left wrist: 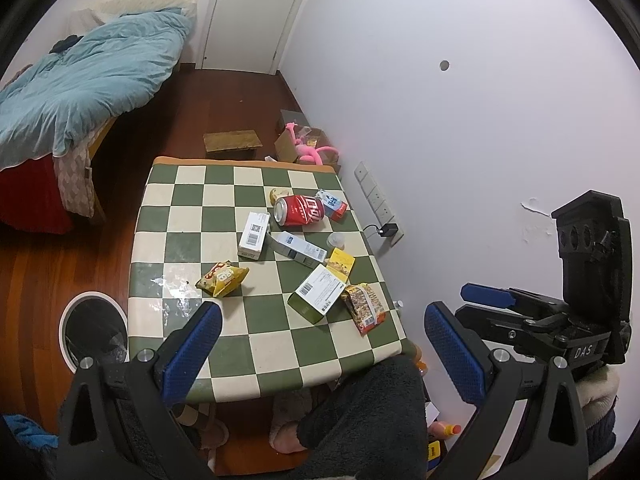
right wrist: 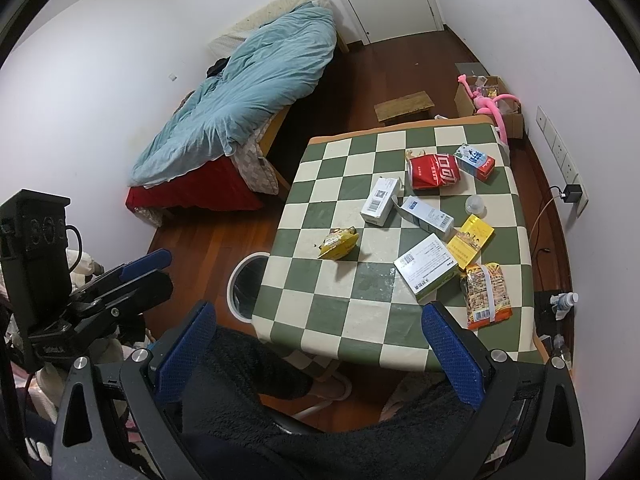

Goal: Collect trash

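Trash lies scattered on a green-and-cream checked table (left wrist: 256,344) (right wrist: 360,320): a crushed red can (left wrist: 299,210) (right wrist: 434,171), a small milk carton (left wrist: 331,203) (right wrist: 475,161), white boxes (left wrist: 253,235) (right wrist: 380,201), a yellow snack bag (left wrist: 221,277) (right wrist: 338,243), a green-sided box (left wrist: 318,294) (right wrist: 426,268), a yellow card (right wrist: 470,242) and an orange snack packet (left wrist: 365,307) (right wrist: 486,295). A white-rimmed bin (left wrist: 94,330) (right wrist: 244,286) stands on the floor at the table's left. My left gripper (left wrist: 322,330) and right gripper (right wrist: 320,330) both hover open above the near table edge, holding nothing.
A bed with a blue duvet (left wrist: 80,80) (right wrist: 248,92) fills the far left. A cardboard box with a pink toy (left wrist: 308,146) (right wrist: 490,100) and a low wooden stool (left wrist: 232,142) sit beyond the table. A wall (left wrist: 460,120) with sockets runs along the right. Dark fleece-clad legs (left wrist: 360,412) are below me.
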Action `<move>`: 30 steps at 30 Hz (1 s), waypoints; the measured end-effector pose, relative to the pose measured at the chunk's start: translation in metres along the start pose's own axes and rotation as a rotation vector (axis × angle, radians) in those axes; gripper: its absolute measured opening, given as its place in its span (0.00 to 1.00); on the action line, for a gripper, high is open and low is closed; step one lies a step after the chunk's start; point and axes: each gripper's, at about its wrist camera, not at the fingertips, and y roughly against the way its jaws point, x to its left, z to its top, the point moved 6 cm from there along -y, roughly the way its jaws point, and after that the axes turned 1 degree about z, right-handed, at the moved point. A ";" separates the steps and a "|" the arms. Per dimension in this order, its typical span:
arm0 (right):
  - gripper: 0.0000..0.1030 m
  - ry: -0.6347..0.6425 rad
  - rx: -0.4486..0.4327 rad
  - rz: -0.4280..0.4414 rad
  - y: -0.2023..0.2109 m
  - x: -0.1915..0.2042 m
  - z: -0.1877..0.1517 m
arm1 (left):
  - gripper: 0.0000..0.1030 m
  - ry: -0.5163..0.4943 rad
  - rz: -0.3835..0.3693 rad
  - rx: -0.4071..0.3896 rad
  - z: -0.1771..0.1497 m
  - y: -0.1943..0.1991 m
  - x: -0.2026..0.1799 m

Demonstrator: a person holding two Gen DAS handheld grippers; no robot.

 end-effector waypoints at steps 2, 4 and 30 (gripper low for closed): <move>1.00 0.001 0.000 -0.001 0.000 0.000 0.000 | 1.00 -0.003 -0.002 -0.002 0.000 0.002 -0.001; 1.00 0.000 0.000 0.001 0.000 0.000 0.000 | 1.00 -0.002 -0.002 -0.002 0.001 0.002 -0.001; 1.00 -0.002 0.001 0.002 0.000 0.000 0.001 | 1.00 0.002 0.007 0.003 0.002 -0.001 -0.002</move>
